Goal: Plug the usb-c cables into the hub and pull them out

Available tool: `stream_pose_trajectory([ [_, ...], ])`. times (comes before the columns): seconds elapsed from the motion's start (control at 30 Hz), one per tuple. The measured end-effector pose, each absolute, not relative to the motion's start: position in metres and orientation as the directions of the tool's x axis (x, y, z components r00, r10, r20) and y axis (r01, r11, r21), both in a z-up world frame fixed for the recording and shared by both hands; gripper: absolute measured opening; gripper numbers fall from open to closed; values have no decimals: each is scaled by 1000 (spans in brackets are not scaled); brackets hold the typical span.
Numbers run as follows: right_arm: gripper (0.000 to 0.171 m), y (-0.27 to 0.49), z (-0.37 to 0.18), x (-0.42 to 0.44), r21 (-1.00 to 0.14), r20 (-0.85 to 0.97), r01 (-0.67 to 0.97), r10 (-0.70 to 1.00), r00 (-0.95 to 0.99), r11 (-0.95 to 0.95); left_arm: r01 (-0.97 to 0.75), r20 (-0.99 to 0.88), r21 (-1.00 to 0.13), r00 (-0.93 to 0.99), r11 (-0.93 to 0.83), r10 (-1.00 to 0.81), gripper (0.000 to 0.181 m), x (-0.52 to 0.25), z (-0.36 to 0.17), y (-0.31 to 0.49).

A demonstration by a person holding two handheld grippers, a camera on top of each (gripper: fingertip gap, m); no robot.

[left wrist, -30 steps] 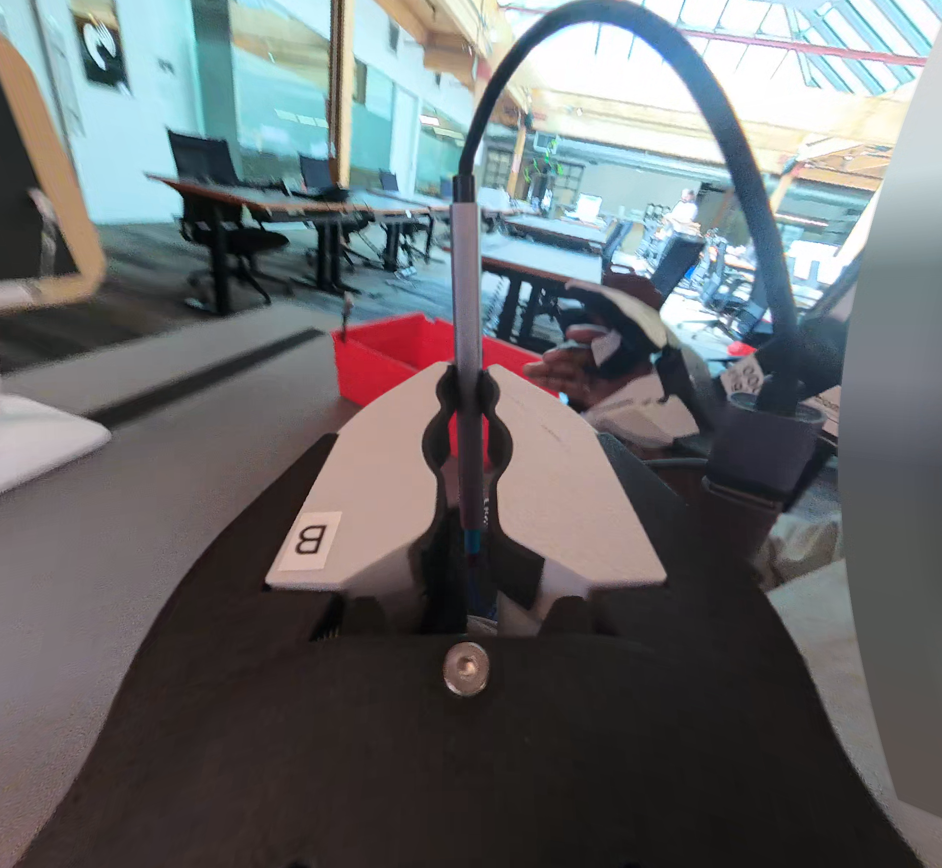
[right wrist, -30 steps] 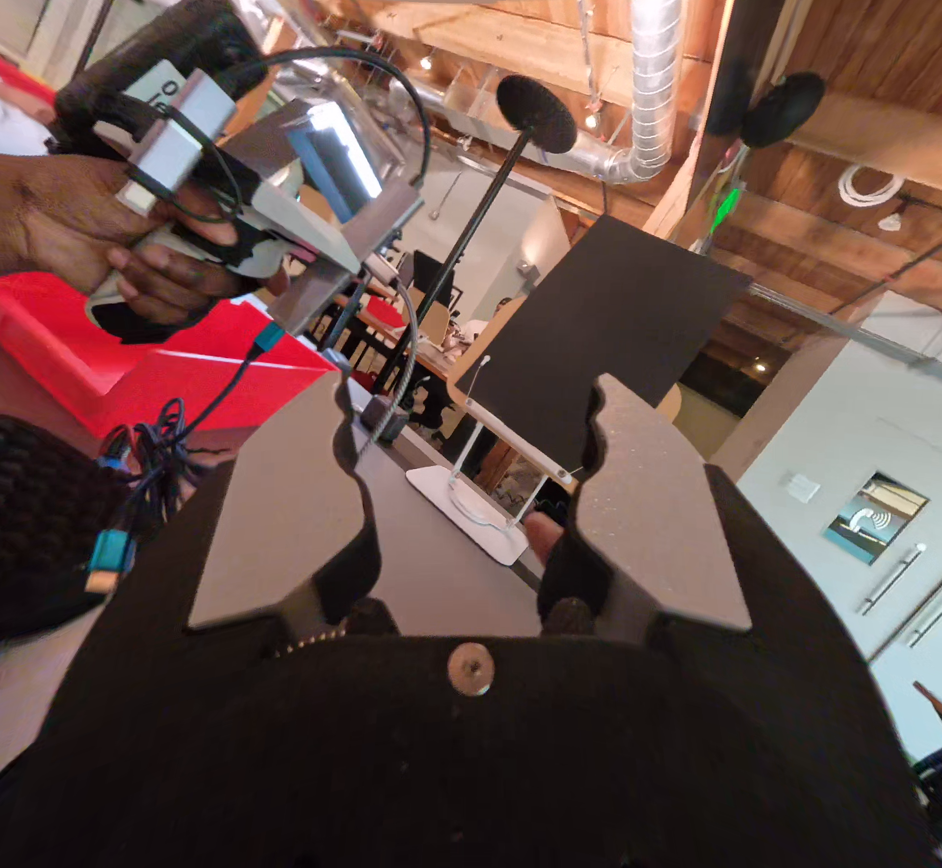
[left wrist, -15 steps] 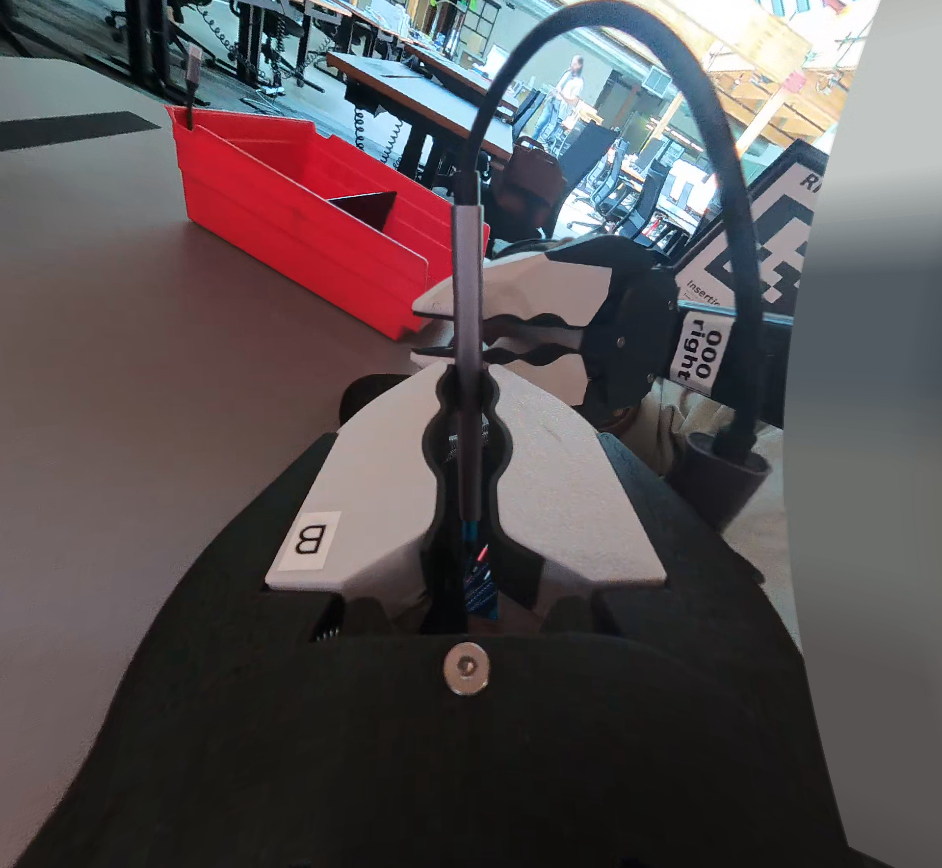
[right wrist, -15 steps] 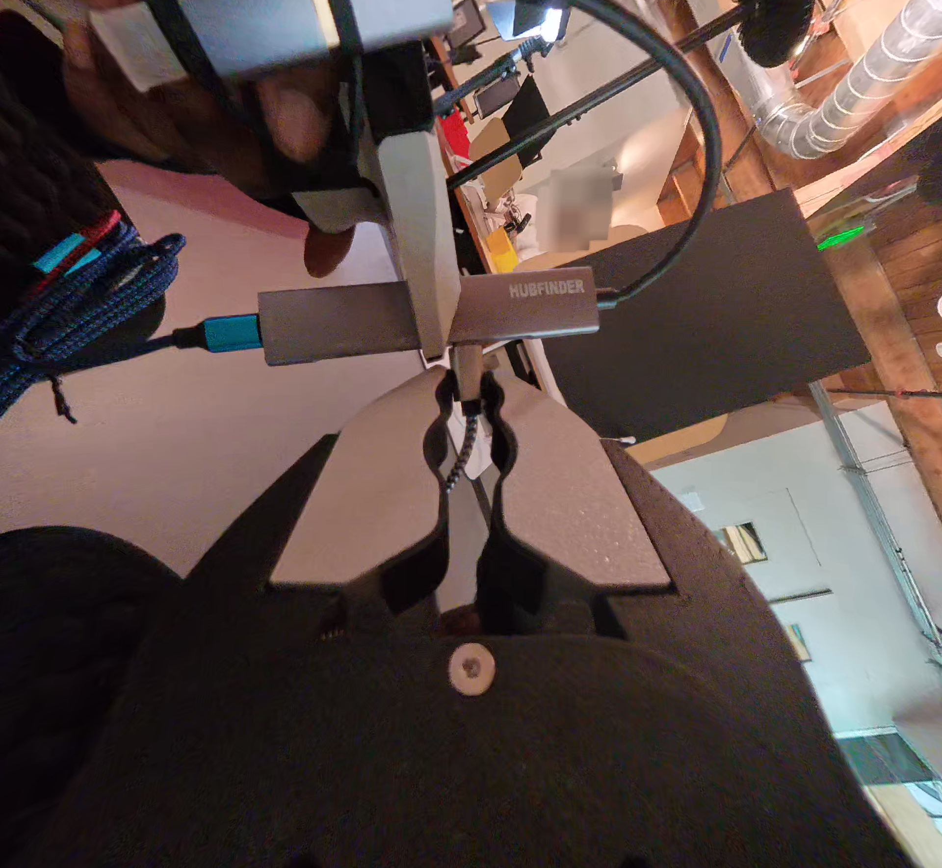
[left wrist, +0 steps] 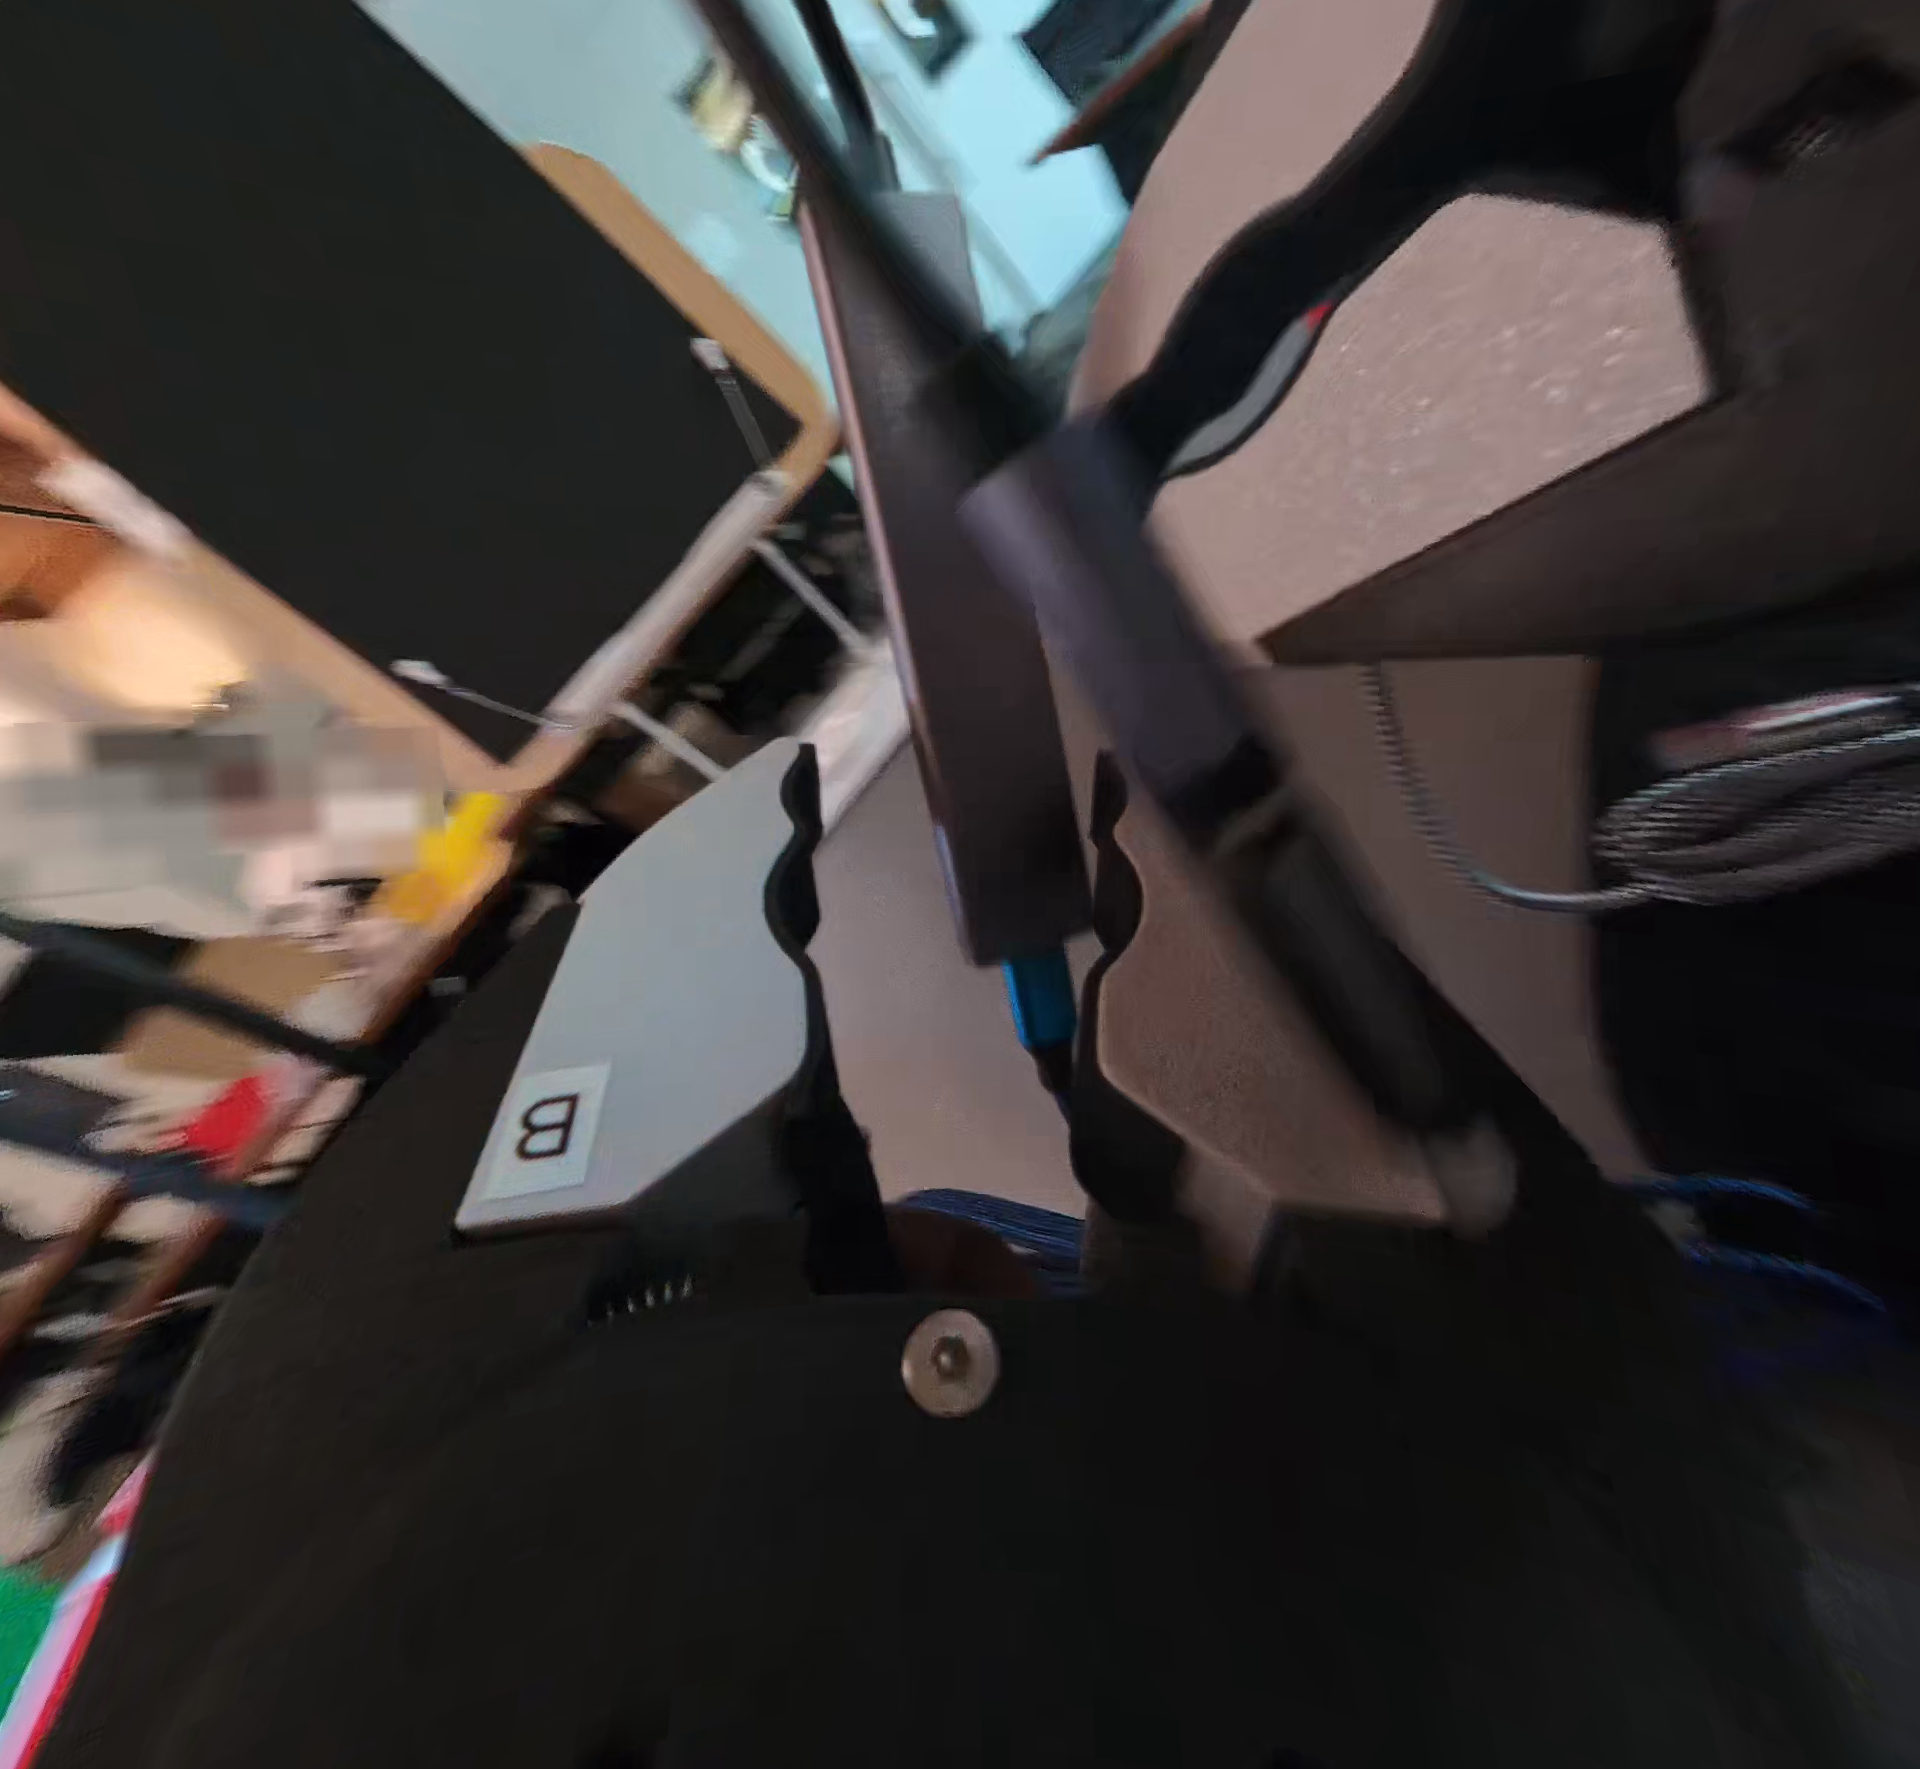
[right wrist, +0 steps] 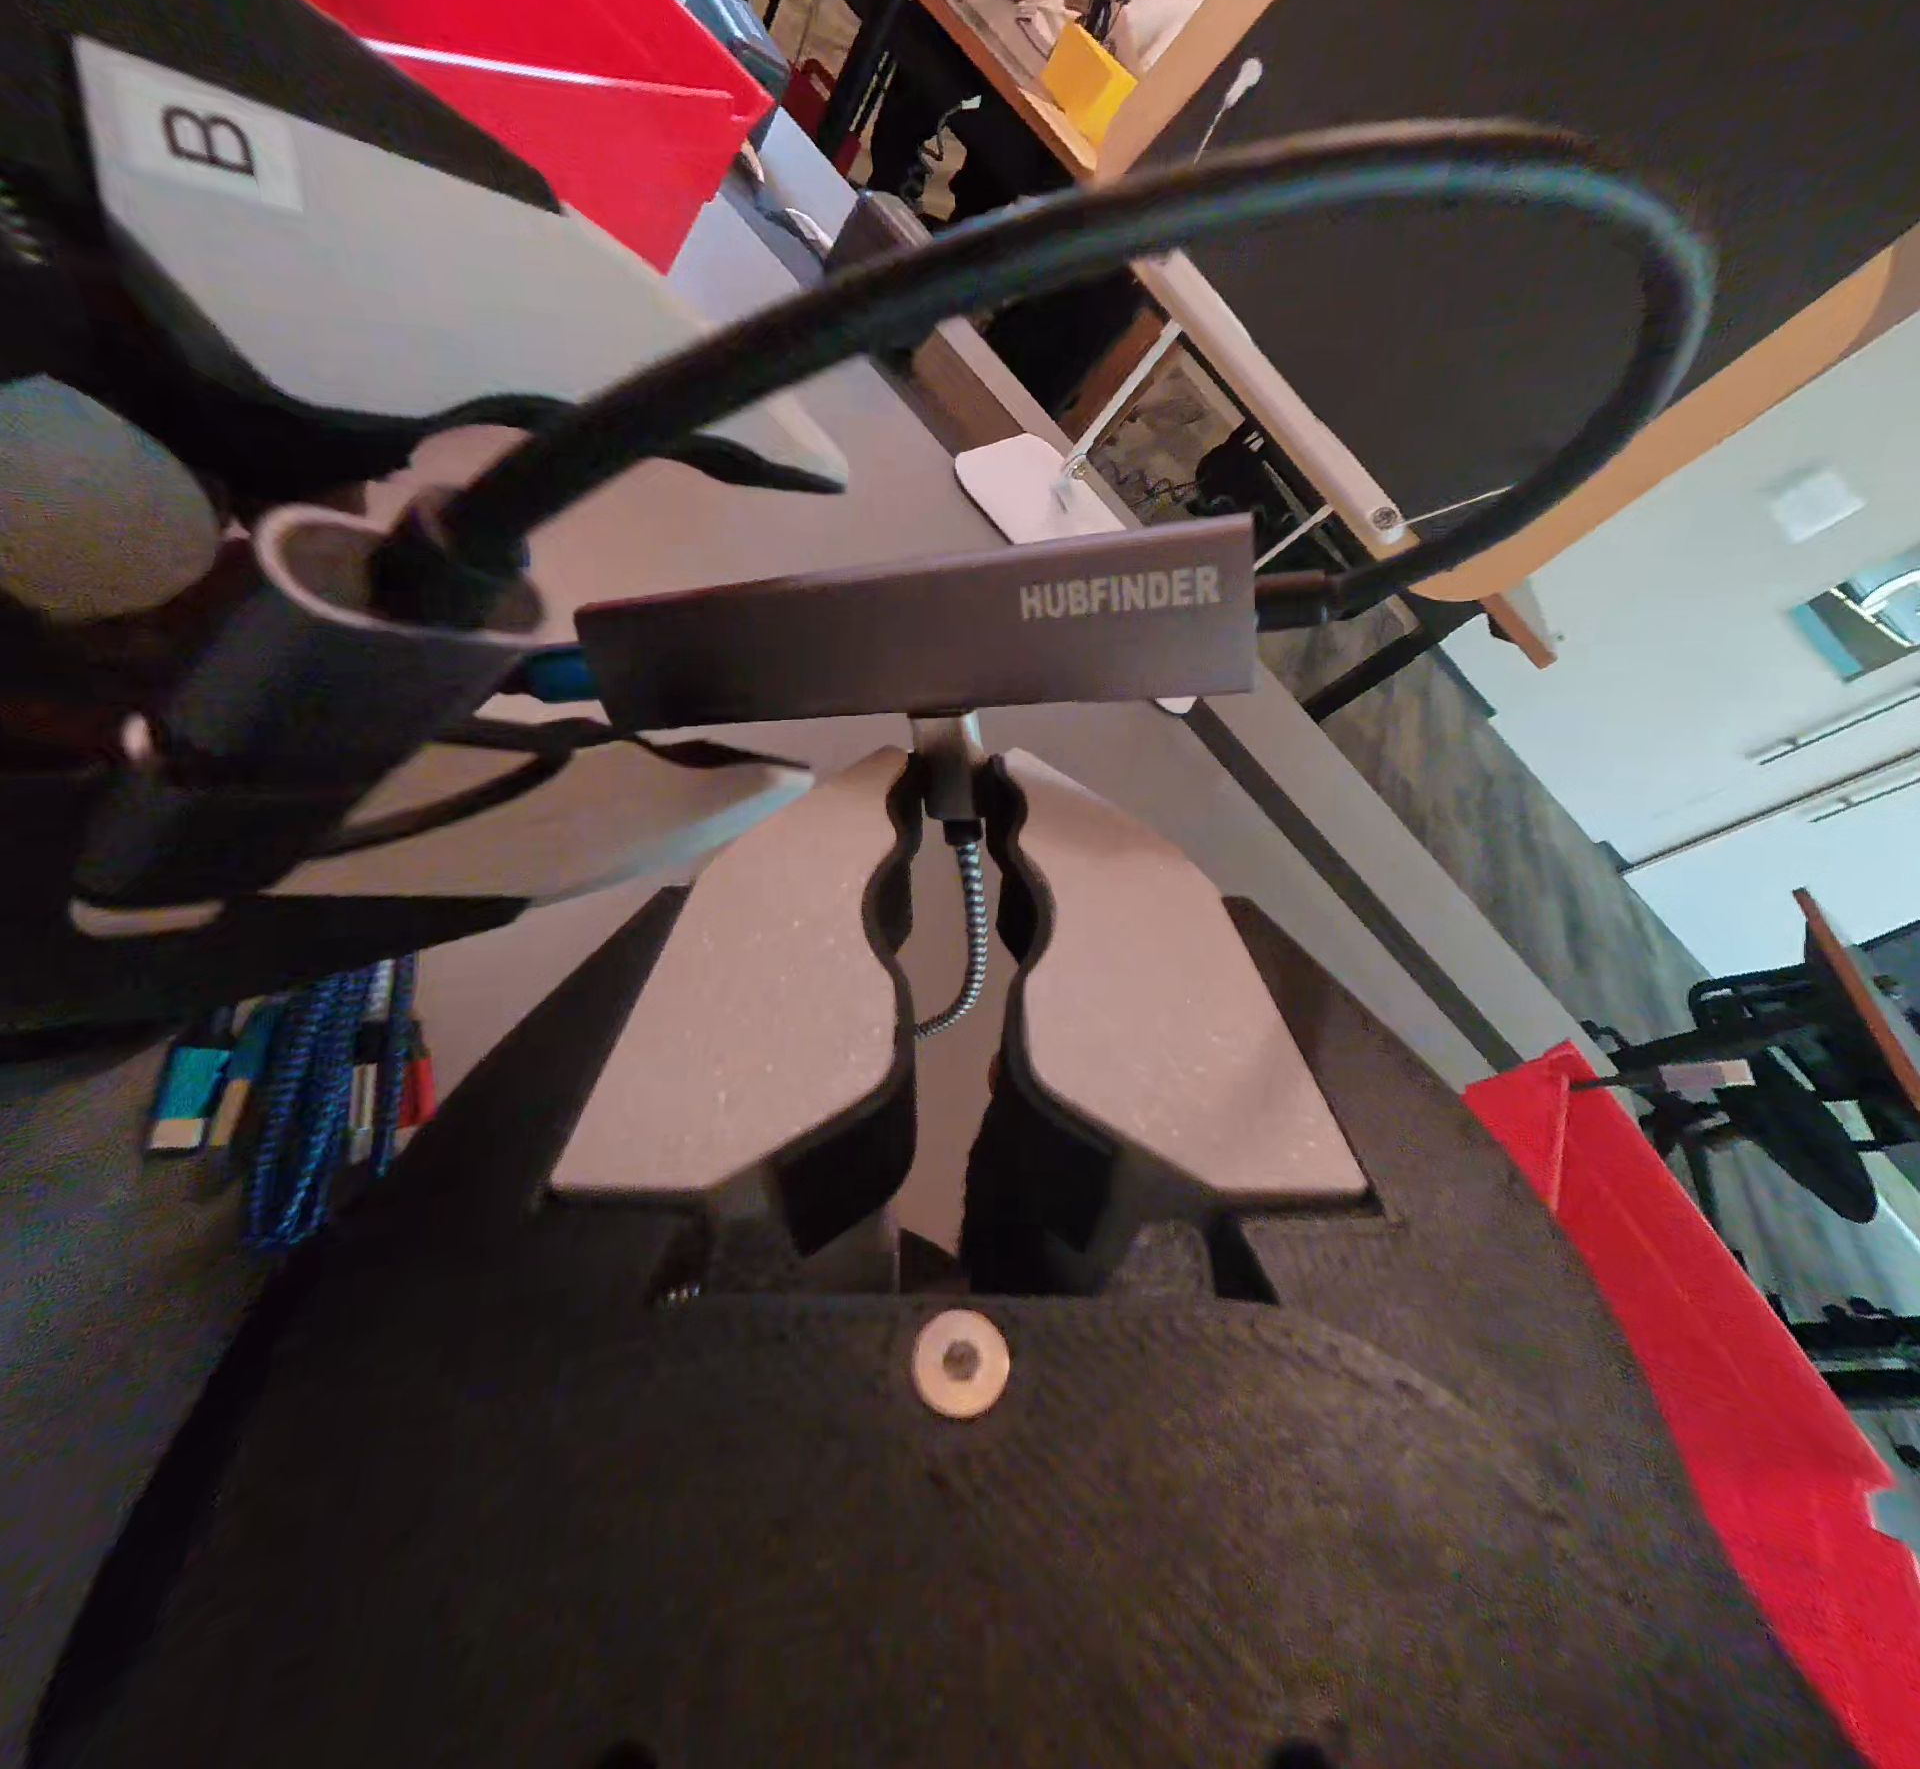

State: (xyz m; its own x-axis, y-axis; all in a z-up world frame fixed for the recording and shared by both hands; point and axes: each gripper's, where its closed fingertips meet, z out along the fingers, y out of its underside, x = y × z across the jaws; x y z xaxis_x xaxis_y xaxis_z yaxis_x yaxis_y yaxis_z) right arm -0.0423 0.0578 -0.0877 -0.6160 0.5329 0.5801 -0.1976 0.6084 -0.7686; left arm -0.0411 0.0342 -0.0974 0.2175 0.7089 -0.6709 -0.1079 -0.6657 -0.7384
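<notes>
The right gripper (right wrist: 954,789) was clamped on the grey braided cable's plug (right wrist: 948,784) under the dark-grey slab-shaped hub (right wrist: 914,639) — left gripper (left wrist: 951,872) stood apart, hub between.

Your grey hub (right wrist: 914,649) hangs level in the air, 1 braided cable (right wrist: 961,930) plugged underneath, 1 blue plug (right wrist: 561,673) at its end.

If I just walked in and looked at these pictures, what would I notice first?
First, the long grey hub floating in the middle of the right wrist view, with a thick black cable looping over it. Right under it, the right gripper pinches a braided cable's plug going into the hub's side. Bright red bins glow behind, at upper left.
</notes>
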Motion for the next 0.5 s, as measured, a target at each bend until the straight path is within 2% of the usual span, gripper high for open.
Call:
stream_pose_trajectory([
  [0.03, 11, 56, -90, -40, -767, 577, -193, 527, -623, 612, -126, -716, -698, 141, -704, 684, 46, -44, -94, 32],
  [0.1, 10, 56, -91, -40, -753, 595, -192, 526, -608, 629, -149, -754, -656, 102, -740, 648, 23, -47, -97, 35],
  [0.17, 10, 56, -98, -42, -738, 605, -186, 514, -609, 649, -131, -699, -715, 154, -687, 698, 20, -50, -103, 35],
  [0.23, 9, 55, -106, -48, -705, 654, -210, 509, -560, 677, -27, -472, -867, 364, -498, 803, 19, -55, -123, 39],
  [0.3, 10, 53, -117, -55, -645, 728, -234, 491, -479, 727, 92, -218, -950, 493, -300, 842, 19, -61, -143, 42],
  [0.43, 10, 50, -151, -67, -604, 764, -229, 474, -437, 763, 292, -37, -930, 531, -224, 846, 21, -68, -174, 36],
  [0.5, 10, 54, -157, -67, -564, 787, -238, 428, -445, 790, 326, -17, -916, 552, -234, 834, 21, -69, -179, 39],
])
